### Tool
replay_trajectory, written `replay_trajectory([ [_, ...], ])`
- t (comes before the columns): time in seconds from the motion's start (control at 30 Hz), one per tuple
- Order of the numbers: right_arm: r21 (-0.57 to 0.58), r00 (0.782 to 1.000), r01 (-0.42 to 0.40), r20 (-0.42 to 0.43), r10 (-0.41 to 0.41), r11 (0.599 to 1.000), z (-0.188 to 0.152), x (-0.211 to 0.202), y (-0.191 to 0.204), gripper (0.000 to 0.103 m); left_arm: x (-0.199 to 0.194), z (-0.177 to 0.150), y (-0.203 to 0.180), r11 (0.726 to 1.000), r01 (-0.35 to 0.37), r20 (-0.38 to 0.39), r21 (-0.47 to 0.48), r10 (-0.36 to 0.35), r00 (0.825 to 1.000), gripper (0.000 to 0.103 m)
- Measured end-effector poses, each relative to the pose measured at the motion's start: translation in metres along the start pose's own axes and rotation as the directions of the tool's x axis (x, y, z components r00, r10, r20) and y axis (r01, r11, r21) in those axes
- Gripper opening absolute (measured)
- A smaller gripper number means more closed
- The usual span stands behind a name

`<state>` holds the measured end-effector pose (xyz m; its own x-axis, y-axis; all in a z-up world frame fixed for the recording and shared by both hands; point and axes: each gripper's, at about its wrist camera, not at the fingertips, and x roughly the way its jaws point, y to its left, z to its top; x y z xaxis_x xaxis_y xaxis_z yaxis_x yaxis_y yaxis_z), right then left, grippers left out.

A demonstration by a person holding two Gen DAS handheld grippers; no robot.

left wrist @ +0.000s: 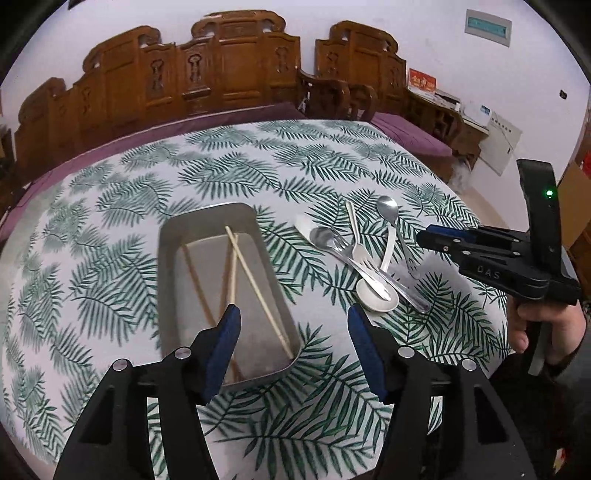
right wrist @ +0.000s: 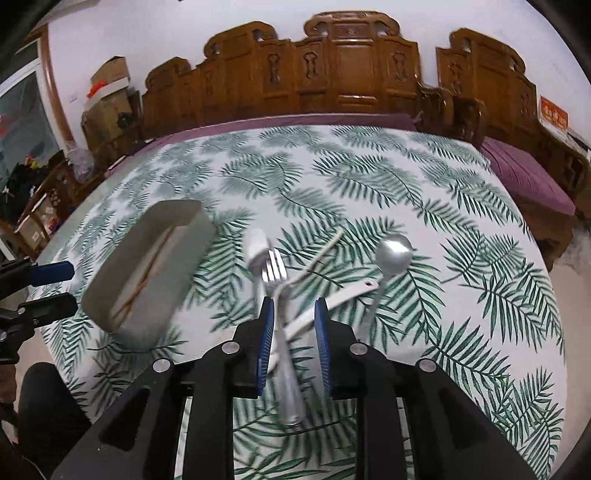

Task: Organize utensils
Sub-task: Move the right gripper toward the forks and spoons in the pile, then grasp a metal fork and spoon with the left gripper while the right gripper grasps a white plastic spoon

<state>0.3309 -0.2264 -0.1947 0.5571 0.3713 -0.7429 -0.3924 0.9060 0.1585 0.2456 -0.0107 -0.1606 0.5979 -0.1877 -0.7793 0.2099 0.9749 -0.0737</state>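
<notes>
Both jaws gape; fork (right wrist: 275, 275) lies lengthwise between the right's, tines pointing away.

You can read just one thing: "DAS" in pale letters on the black body of the right gripper (left wrist: 424, 238), right edge of the left wrist view. The red card (left wrist: 421, 80) on the shelf, upper right, has gold characters, but they're too blurry. Same for the wall panel (left wrist: 487, 26).

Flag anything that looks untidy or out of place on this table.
The spoons and forks lie crossed in a loose heap on the tablecloth, outside the metal tray. Only the chopsticks are inside, leaning crosswise.
</notes>
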Motion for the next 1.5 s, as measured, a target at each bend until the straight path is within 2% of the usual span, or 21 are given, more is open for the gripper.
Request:
replay_trajectory([
  [0.4,0.038,0.999,-0.013,-0.035,0.015,0.999,-0.013,0.037,-0.029,0.025,0.048,0.013,-0.032,0.999,0.038,-0.047,0.025,-0.037,0.998,0.057],
  [0.67,0.034,1.0,-0.016,-0.023,0.017,0.999,-0.012,0.039,-0.038,0.025,0.093,0.026,-0.051,0.997,0.076,-0.096,0.005,-0.075,0.993,0.041],
  [1.03,0.078,0.999,-0.031,-0.007,0.032,0.996,-0.008,0.039,-0.052,0.025,0.148,0.046,-0.056,0.995,0.055,-0.174,-0.085,-0.069,0.982,0.025],
  [1.23,0.085,0.999,-0.037,-0.008,0.038,0.996,-0.008,0.04,-0.052,0.025,0.157,0.041,-0.055,0.992,0.039,-0.175,-0.118,-0.06,0.983,0.024],
  [1.3,0.086,0.999,-0.043,-0.004,0.044,0.995,-0.007,0.04,-0.051,0.025,0.157,0.041,-0.055,0.991,0.046,-0.172,-0.125,-0.068,0.983,0.021],
  [1.33,0.086,0.999,-0.045,-0.004,0.045,0.995,-0.007,0.04,-0.051,0.025,0.157,0.041,-0.055,0.99,0.056,-0.168,-0.131,-0.078,0.983,0.016],
  [1.5,0.086,0.999,-0.048,-0.005,0.049,0.995,-0.006,0.041,-0.049,0.025,0.156,0.041,-0.055,0.99,0.056,-0.158,-0.132,-0.077,0.984,0.011],
])
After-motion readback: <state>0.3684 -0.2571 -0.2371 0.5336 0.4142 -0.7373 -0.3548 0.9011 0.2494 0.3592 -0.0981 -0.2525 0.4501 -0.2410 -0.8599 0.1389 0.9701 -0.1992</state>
